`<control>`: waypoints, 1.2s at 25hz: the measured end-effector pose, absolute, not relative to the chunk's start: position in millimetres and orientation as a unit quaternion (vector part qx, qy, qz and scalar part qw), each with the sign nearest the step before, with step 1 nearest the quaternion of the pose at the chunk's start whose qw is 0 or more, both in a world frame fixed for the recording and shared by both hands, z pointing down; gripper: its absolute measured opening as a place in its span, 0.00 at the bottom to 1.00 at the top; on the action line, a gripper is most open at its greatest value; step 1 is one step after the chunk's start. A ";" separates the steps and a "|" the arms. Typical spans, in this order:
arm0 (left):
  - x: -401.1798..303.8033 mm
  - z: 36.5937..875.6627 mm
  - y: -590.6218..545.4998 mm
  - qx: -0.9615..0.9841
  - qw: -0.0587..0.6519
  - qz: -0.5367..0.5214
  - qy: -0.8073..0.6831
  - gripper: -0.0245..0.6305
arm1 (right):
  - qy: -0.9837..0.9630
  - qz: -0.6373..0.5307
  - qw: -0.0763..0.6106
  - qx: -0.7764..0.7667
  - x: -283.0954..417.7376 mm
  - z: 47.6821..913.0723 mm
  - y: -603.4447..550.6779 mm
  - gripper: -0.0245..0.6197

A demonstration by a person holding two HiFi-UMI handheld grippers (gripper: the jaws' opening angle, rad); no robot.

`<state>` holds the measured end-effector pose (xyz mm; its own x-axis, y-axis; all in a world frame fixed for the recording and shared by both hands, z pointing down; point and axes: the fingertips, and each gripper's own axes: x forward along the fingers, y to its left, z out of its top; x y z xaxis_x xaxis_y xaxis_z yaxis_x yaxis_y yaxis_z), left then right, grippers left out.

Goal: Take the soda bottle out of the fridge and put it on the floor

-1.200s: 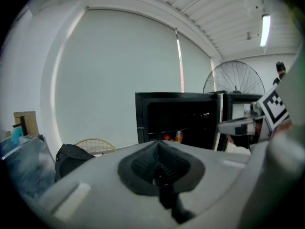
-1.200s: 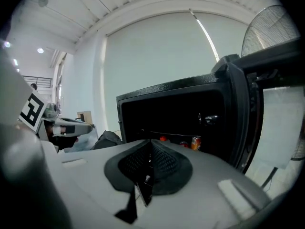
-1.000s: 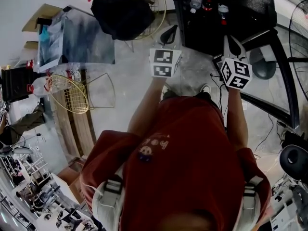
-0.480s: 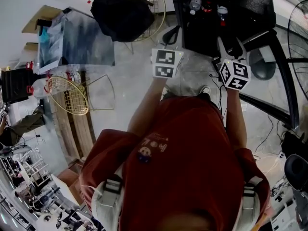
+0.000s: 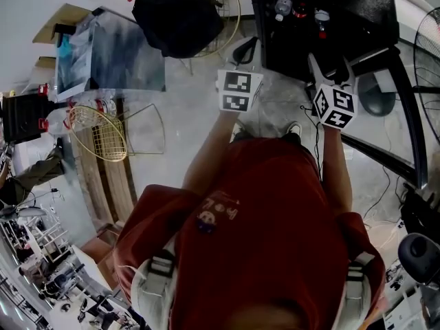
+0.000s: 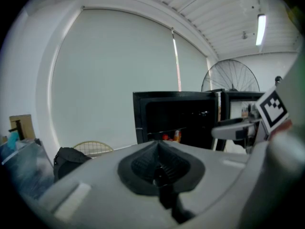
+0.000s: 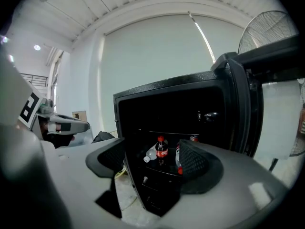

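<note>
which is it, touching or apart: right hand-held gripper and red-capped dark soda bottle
Apart. Right gripper view: the right hand-held gripper has just been opening, empty; the red-capped dark soda bottle stands beyond it inside the black fridge.

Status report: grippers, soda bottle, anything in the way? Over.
Left gripper shut, empty. Right gripper jaws just been opening, nothing between them. Soda bottle upright on fridge shelf, door open. Clear bottle lying beside it, reach unblocked.
</note>
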<state>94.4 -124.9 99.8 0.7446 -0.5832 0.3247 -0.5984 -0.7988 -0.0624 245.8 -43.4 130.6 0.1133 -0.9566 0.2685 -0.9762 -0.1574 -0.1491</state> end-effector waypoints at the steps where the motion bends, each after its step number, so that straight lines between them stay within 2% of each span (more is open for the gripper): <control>1: 93.6 100.5 -125.6 0.934 0.023 0.167 -0.316 0.04 | -0.647 0.154 0.033 0.746 245.3 132.1 -43.6 0.56; 30: 67.3 126.5 -127.7 0.917 0.038 0.152 -0.367 0.04 | -0.660 0.177 0.070 0.727 239.4 180.3 -90.6 0.56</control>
